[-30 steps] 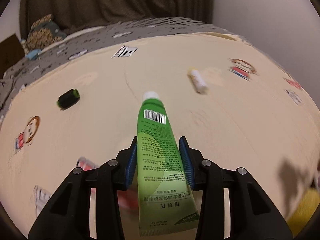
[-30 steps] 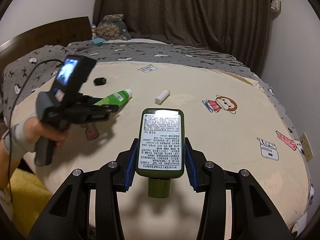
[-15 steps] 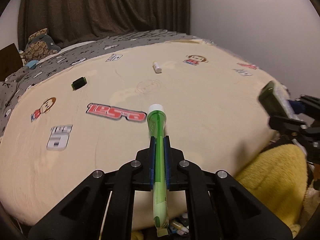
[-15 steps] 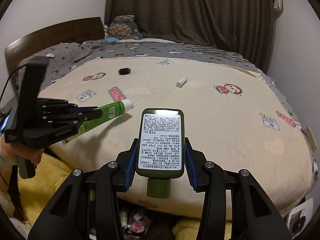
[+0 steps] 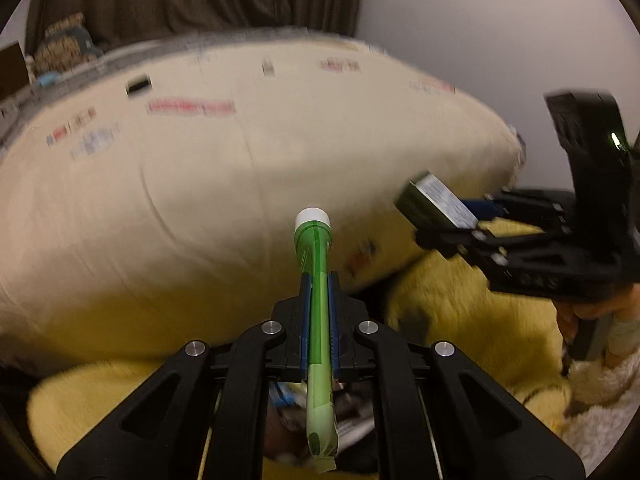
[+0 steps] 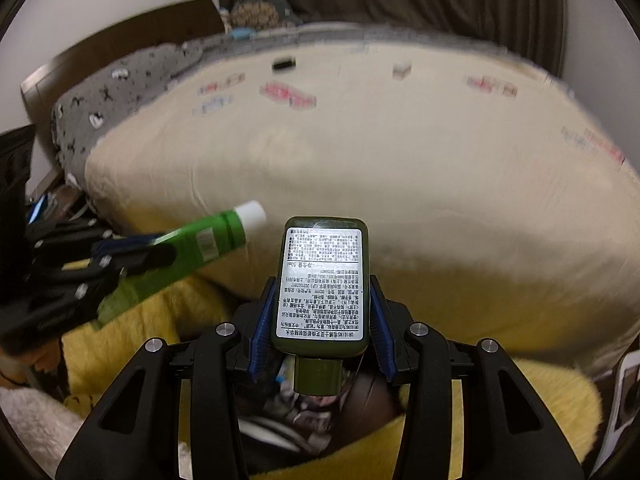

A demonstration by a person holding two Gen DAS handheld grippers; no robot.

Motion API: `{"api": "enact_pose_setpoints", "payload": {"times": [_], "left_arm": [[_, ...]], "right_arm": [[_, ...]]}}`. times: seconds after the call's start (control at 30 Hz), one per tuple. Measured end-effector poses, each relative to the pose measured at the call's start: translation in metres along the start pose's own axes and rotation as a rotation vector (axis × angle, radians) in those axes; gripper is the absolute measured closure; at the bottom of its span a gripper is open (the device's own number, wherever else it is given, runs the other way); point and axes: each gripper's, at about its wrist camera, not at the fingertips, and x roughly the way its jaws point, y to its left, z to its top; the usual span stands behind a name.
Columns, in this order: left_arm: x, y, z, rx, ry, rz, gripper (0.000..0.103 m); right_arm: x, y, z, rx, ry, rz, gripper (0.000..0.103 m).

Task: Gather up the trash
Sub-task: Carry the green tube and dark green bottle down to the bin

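My left gripper (image 5: 319, 292) is shut on a green tube (image 5: 314, 256) with a white cap, seen edge-on. It also shows in the right wrist view (image 6: 192, 246) at the left. My right gripper (image 6: 320, 304) is shut on a dark green bottle (image 6: 322, 284) with a white label, cap toward me. The bottle shows in the left wrist view (image 5: 436, 204) at the right. Both grippers hang off the bed's front edge, above a dark opening with trash (image 6: 304, 412) set in yellow fabric. A black item (image 6: 283, 65) and a small white tube (image 6: 401, 69) lie far back on the bed.
The cream bedspread (image 6: 360, 152) with cartoon prints fills the middle. Yellow fluffy fabric (image 5: 460, 312) lies below the bed edge. A grey patterned blanket (image 6: 120, 88), pillow and wooden headboard are at the back left. Dark curtains hang behind.
Both grippers have pulled back and lowered from over the bed to below its front edge, still holding the tube and the bottle. The trash opening has come into view under them.
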Motion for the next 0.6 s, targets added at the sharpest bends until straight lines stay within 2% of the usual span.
{"api": "enact_pose_setpoints", "payload": {"times": [0.23, 0.47, 0.6], "left_arm": [[0.046, 0.005, -0.039, -0.050, 0.161, -0.025, 0.097], [0.086, 0.019, -0.052, -0.098, 0.286, -0.061, 0.097], [0.106, 0.026, -0.059, -0.120, 0.356, -0.062, 0.096]], "right_arm": [[0.040, -0.002, -0.022, 0.051, 0.125, 0.021, 0.059], [0.084, -0.005, -0.048, 0.108, 0.266, 0.057, 0.059], [0.098, -0.007, -0.053, 0.124, 0.305, 0.063, 0.059]]}}
